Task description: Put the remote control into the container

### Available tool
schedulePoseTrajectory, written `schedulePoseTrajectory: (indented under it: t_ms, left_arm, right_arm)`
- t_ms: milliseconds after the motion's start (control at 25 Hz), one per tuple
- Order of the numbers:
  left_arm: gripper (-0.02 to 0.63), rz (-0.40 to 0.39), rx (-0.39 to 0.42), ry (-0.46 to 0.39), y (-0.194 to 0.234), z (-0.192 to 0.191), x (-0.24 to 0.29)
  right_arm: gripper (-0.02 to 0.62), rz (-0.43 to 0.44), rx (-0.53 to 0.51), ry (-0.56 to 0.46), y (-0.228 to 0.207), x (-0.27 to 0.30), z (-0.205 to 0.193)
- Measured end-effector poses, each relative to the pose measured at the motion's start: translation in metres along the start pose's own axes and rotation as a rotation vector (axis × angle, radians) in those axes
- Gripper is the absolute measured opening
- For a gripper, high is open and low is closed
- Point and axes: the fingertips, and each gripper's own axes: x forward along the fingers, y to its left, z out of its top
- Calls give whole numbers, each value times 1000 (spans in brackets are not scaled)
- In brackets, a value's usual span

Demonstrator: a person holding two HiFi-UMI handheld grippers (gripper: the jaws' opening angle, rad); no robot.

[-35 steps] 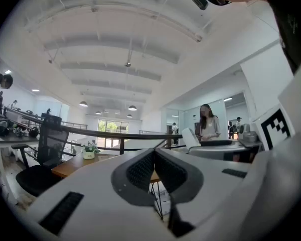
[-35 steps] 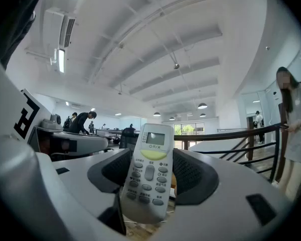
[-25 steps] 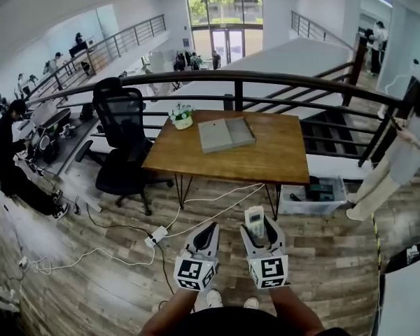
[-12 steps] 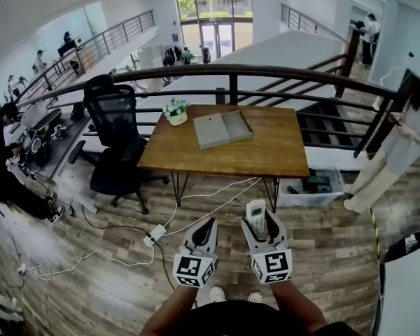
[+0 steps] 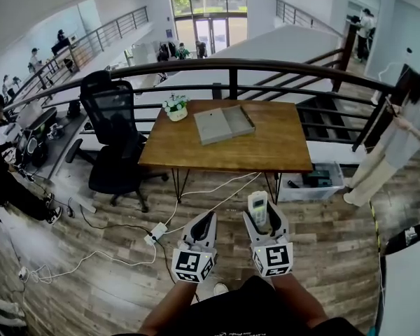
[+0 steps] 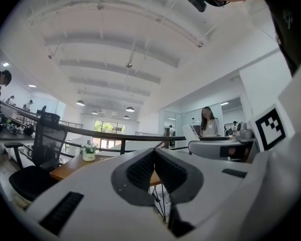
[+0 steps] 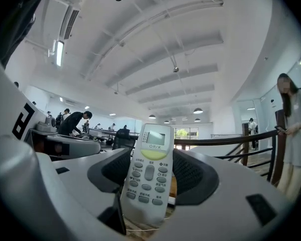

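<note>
A white remote control (image 5: 257,209) (image 7: 149,172) with a small screen and grey buttons stands upright between the jaws of my right gripper (image 5: 260,214) (image 7: 150,160), which is shut on it. My left gripper (image 5: 207,219) (image 6: 154,155) hangs beside it with its jaws pressed together and nothing in them. Both are held over the wooden floor, in front of a wooden table (image 5: 280,152). On that table lies the flat grey container (image 5: 224,124), well ahead of both grippers.
A small potted plant (image 5: 176,109) stands at the table's far left corner. A black office chair (image 5: 115,135) is left of the table, a plastic bin (image 5: 311,180) under its right side. Cables and a power strip (image 5: 156,234) lie on the floor. A dark railing (image 5: 231,65) runs behind; a person (image 5: 409,131) stands at the right.
The view has come a little closer to the table. Both grippers keep their pose, the remote still upright in the right one.
</note>
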Motion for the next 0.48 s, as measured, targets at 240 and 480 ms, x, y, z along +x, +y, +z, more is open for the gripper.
schedulePoseTrajectory:
  t_ms: [240, 480]
  left_arm:
    - [6, -1, -10, 18, 7, -8, 29]
    - [6, 23, -1, 35, 10, -12, 71]
  right_arm:
    - [275, 4, 8, -4, -17, 24, -2]
    - [275, 25, 15, 6, -49, 50, -11]
